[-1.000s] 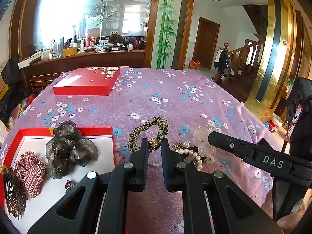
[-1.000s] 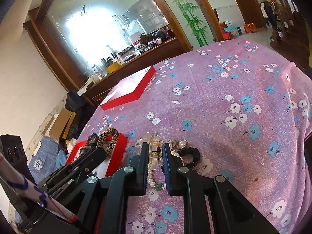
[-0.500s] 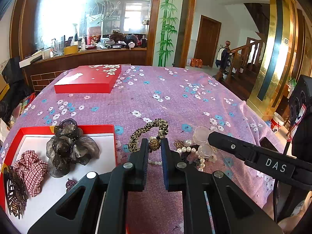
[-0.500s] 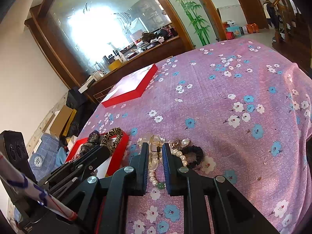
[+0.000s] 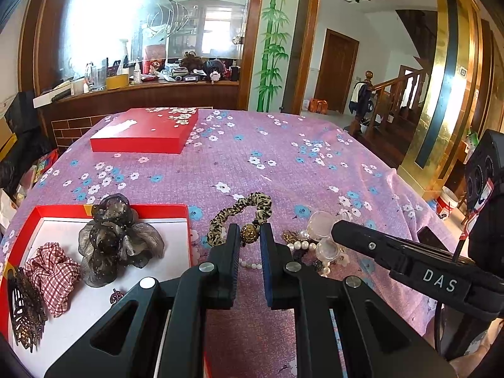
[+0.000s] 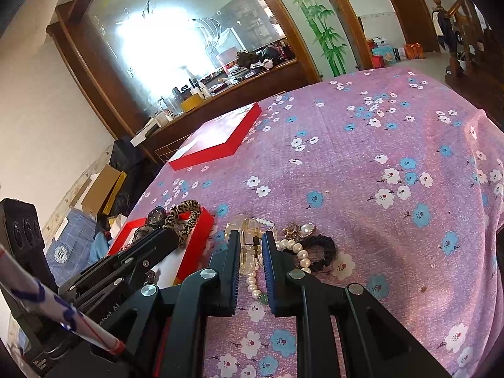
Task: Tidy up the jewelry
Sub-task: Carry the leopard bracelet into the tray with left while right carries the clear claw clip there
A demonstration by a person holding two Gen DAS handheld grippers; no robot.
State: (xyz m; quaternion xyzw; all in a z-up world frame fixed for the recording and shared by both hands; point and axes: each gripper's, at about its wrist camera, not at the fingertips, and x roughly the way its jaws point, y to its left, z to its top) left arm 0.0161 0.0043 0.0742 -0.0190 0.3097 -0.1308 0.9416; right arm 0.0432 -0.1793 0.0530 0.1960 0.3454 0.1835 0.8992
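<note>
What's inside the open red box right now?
In the red box: a dark organza bow, a checked scrunchie, a brown hair claw and a small dark charm. The left hand-held gripper hides the box's near right corner.

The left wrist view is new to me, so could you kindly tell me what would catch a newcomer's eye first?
Most striking is the open red box at lower left, with a sheer dark bow, a checked scrunchie and a brown hair claw on its white lining. Right of it, a heap of pearl strands, clear pieces and a leopard-print scrunchie lies on the pink floral tablecloth. The red lid sits far back.
</note>
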